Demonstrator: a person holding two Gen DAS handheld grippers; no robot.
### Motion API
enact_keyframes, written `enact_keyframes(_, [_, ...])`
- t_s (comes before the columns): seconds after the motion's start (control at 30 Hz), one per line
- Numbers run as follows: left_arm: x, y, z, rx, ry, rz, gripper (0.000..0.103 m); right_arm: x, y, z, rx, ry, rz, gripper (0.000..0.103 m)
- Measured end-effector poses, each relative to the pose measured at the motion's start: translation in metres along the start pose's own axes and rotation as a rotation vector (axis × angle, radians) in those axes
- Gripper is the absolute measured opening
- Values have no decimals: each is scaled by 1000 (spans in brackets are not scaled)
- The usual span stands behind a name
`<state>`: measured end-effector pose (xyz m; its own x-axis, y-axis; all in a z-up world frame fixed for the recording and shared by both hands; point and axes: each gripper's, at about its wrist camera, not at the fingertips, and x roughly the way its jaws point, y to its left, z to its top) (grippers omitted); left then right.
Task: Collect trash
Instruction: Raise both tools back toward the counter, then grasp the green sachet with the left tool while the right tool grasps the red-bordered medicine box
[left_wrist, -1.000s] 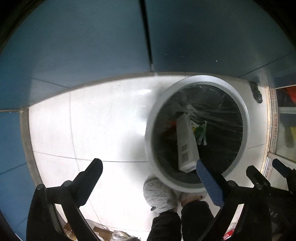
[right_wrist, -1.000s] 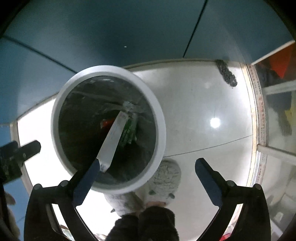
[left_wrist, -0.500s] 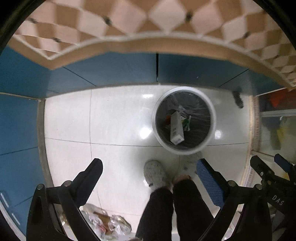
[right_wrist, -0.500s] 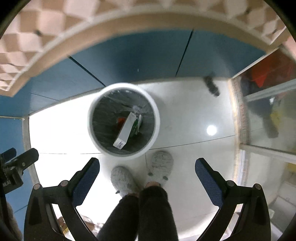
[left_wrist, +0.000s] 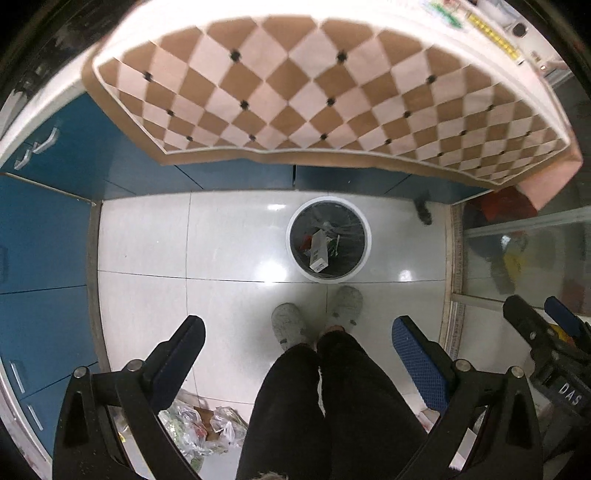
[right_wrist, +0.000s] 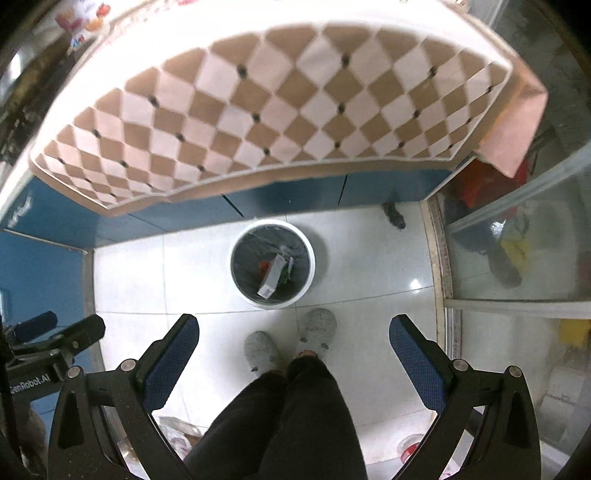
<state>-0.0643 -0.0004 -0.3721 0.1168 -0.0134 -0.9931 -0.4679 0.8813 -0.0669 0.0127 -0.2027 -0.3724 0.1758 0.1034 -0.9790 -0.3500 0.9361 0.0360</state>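
the left gripper (left_wrist: 297, 341) and right gripper (right_wrist: 293, 341) are both hanging high above the floor with jaws spread wide, gripping nothing; a white carton (left_wrist: 318, 250) is lying slanted inside the black-lined trash bin (left_wrist: 364, 254), which is standing just ahead of the person's grey slippers (left_wrist: 289, 325); a checkered tablecloth (left_wrist: 314, 96) is overhanging the blue cabinets (left_wrist: 44, 236).

I see open floor (left_wrist: 229, 240) left of the bin (left_wrist: 364, 243); my legs (left_wrist: 325, 398) stand just before it, the counter (left_wrist: 314, 92) overhangs behind.

White bin (left_wrist: 295, 258) — brown-pink checked cloth (left_wrist: 314, 92).
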Motion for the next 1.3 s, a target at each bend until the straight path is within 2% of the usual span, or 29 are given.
enact_keyframes(0.17, [-40, 4, -6, 0, -36, -29, 103, -53, 3, -1, 2, -37, 9, 103])
enact_keyframes(0.3, [-68, 3, 3, 16, -109, -31, 103, -81, 10, -2, 11, -56, 38, 103])
enact_keyframes(0.4, [-88, 1, 22, 24, -172, -20, 103, -92, 8, 6, 43, -86, 71, 103])
enact_keyframes(0.53, [-111, -10, 71, 66, -277, 26, 103, -105, -1, 44, 111, -117, 132, 103])
enact_keyframes(0.7, [-116, -24, 155, 52, -325, 39, 103, -120, -13, 121, 128, -173, 152, 103])
enact_keyframes(0.8, [-111, -43, 210, 44, -305, 15, 103, -116, -26, 180, 118, -185, 132, 103])
enact_keyframes(0.9, [-94, -73, 263, -4, -243, -9, 103, -102, -49, 250, 96, -186, 90, 103])
enact_keyframes(1.03, [-47, -120, 332, -102, -102, -122, 103, -70, -73, 341, 0, -141, 16, 103])
enact_keyframes(1.13, [-5, -154, 370, -151, 8, -190, 103, -35, -82, 404, -128, -77, -46, 103])
enact_keyframes(1.2, [20, -172, 387, -183, 64, -233, 96, -10, -85, 438, -237, -25, -60, 103])
enact_keyframes(1.27, [32, -185, 398, -180, 89, -221, 87, 10, -85, 459, -325, 31, -52, 103])
enact_keyframes(1.3, [27, -192, 401, -160, 44, -195, 71, 20, -83, 469, -374, 52, -48, 103])
